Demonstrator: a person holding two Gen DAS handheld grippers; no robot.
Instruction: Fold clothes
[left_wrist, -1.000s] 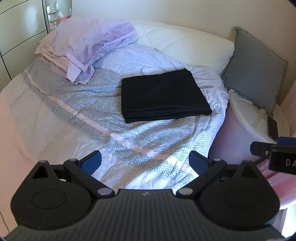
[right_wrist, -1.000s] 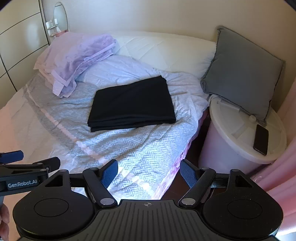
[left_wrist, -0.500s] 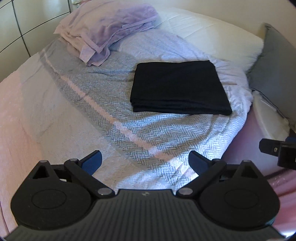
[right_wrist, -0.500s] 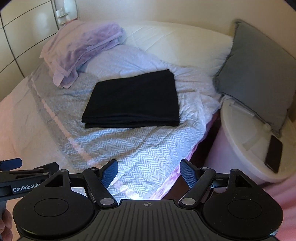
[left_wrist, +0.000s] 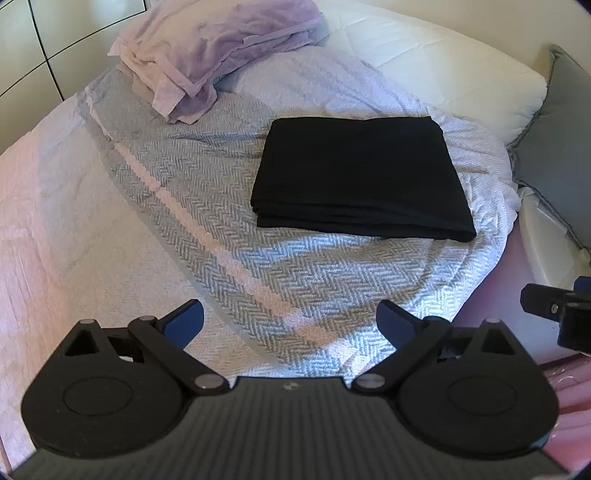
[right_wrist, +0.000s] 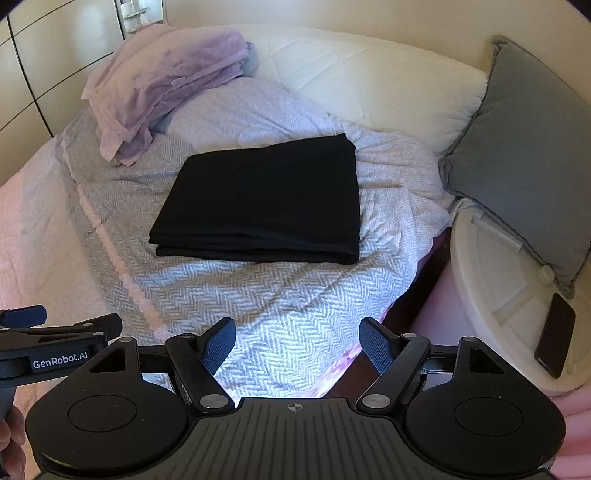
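The black folded cloth (left_wrist: 360, 173) lies flat on the bed (left_wrist: 55, 221), on the herringbone blanket (left_wrist: 295, 266), near the bed's right edge. Its layered fold edges face the two grippers. A wide strip of bare blanket stays free between the cloth and both grippers. The left gripper (left_wrist: 290, 319) has its fingers released and spread, with nothing between them. The right gripper (right_wrist: 297, 345) is the same, over the blanket's edge. A crumpled lilac pile (right_wrist: 162, 88) sits at the far left. A grey cushion (right_wrist: 528, 147) leans over a white round lid (right_wrist: 491, 280) carrying a dark phone (right_wrist: 554, 339).
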